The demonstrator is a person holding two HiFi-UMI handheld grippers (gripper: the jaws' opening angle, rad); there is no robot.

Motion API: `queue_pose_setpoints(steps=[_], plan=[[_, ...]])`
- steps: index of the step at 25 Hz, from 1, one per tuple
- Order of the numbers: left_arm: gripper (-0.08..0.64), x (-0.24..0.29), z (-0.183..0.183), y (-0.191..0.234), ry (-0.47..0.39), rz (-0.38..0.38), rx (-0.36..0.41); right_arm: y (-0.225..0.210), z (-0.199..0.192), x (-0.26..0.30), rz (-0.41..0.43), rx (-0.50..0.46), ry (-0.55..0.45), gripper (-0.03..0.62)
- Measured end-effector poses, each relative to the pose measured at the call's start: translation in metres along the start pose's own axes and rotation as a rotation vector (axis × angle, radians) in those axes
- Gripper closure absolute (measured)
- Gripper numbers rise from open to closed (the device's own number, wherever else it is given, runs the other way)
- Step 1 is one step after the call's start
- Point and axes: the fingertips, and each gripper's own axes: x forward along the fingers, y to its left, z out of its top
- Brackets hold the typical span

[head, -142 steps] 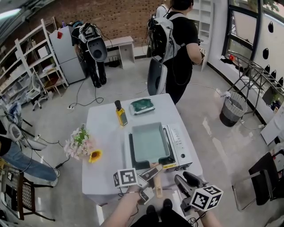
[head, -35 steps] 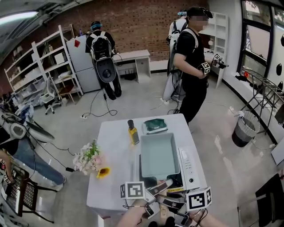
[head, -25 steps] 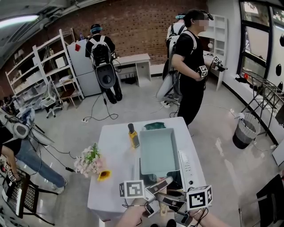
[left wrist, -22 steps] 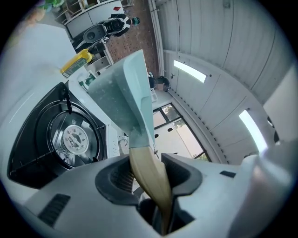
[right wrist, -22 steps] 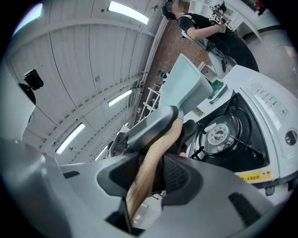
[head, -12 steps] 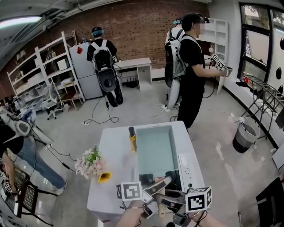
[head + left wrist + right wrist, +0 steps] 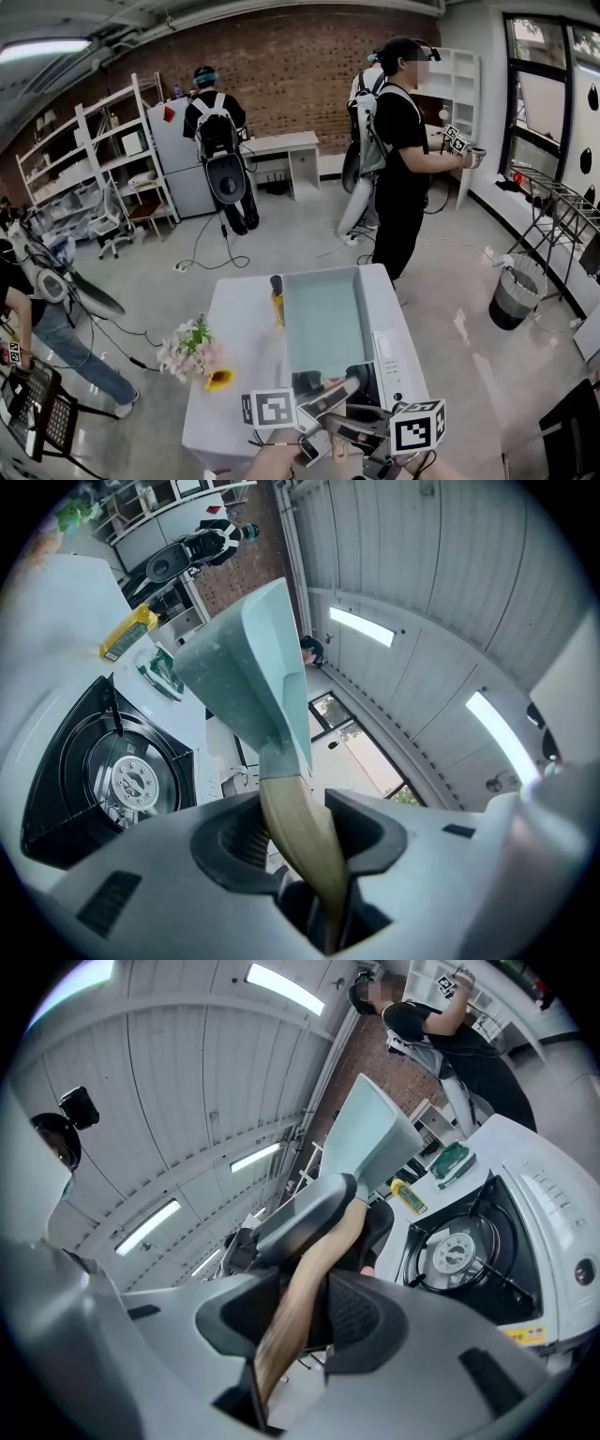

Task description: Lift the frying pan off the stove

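Observation:
The teal rectangular frying pan hangs in the air above the white portable stove, tilted up and away from me. Its wooden handle runs back between the jaws of my left gripper, which is shut on it. My right gripper is shut on the same handle, just behind the left one. In the head view the left gripper and the right gripper sit close together at the table's near edge. The bare burner shows below the pan.
A yellow oil bottle and a bunch of flowers stand on the white table left of the stove. A green cloth lies beyond the stove. A person stands just past the table; another person is farther back.
The pan has risen off the burner and tipped upward, now covering the green cloth in the head view. Both grippers have kept their hold on the handle.

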Motion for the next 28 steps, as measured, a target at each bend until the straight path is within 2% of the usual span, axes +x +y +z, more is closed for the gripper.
queue_pose_setpoints(steps=[14, 28], plan=[[0.397, 0.0017, -0.0015, -0.0093, 0.003, -0.006, 0.026, 0.0057, 0.0017, -0.0061, 0.004, -0.032, -0.009, 0.442], [0.397, 0.0015, -0.0022, -0.0077, 0.004, 0.004, 0.029, 0.0049, 0.0005, -0.005, 0.004, -0.025, -0.008, 0.442]])
